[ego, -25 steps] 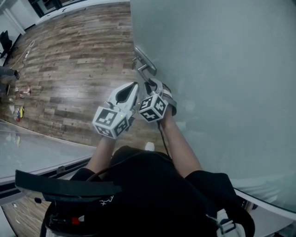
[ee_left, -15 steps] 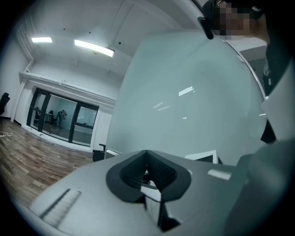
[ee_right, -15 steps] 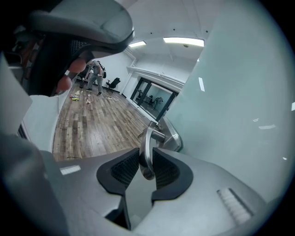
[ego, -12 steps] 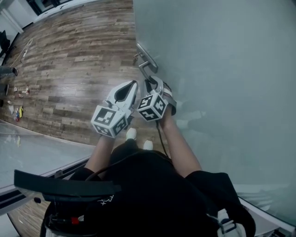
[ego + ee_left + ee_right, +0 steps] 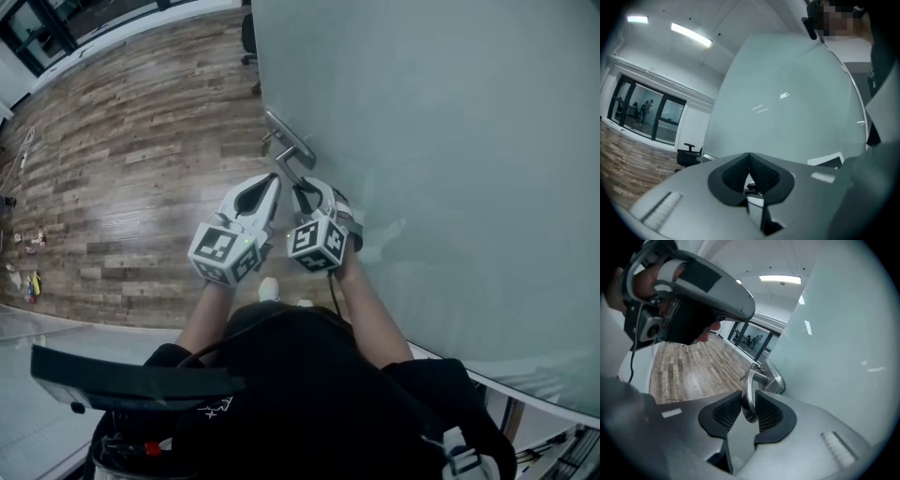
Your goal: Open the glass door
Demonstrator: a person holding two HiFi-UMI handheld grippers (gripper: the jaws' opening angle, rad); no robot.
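The frosted glass door [image 5: 450, 141] fills the right side of the head view. Its metal lever handle [image 5: 286, 150] juts from the door's left edge. My right gripper [image 5: 306, 187] is shut on that handle; in the right gripper view the lever [image 5: 749, 380] passes between both ribbed pads, with its mount plate [image 5: 774, 378] just beyond. My left gripper [image 5: 268, 184] hovers beside it on the left, not touching the handle. In the left gripper view its tips [image 5: 749, 158] meet with nothing between them, facing the glass door [image 5: 787, 108].
Wood plank floor [image 5: 122, 141] spreads left of the door. A black office chair [image 5: 249, 33] stands past the door's far edge, and it also shows in the left gripper view [image 5: 689, 154]. Dark-framed windows [image 5: 644, 112] line the far wall. My shoes [image 5: 269, 289] are below the grippers.
The door has swung with the handle: its far edge sits further left, the chair shows beyond it. Both grippers shifted together; the right one stays on the lever.
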